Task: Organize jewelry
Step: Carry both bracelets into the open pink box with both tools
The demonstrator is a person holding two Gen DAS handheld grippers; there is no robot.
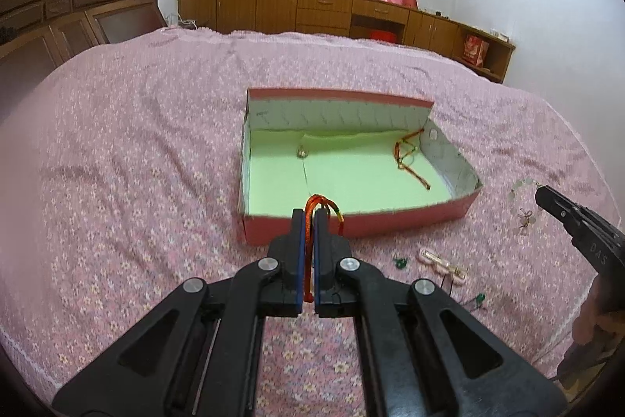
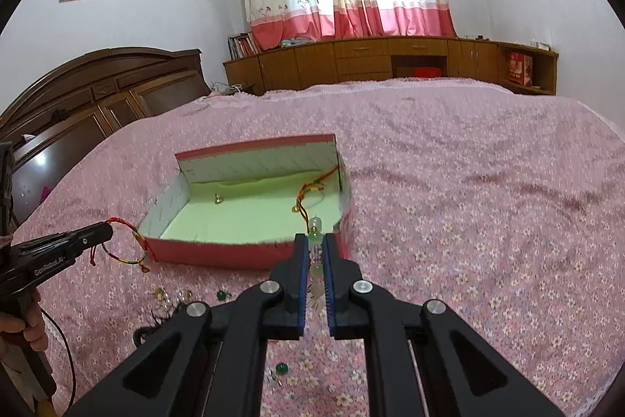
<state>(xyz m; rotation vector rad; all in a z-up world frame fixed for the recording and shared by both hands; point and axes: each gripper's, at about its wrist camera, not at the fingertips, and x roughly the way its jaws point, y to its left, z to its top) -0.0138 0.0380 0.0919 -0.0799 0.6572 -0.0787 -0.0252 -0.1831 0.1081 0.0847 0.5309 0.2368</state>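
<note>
A red box with a green floor lies open on the pink bedspread; it also shows in the right wrist view. Inside are a woven cord bracelet and a small gold ring. My left gripper is shut on a red braided bracelet, just short of the box's near wall; the bracelet hangs from it in the right wrist view. My right gripper is shut on a pale green bead bracelet, at the box's near right corner; the beads show in the left wrist view.
Loose pieces lie on the bedspread before the box: a pink hair clip, green earrings, a green bead and another, a dark hair tie. A wooden headboard stands left, cabinets behind.
</note>
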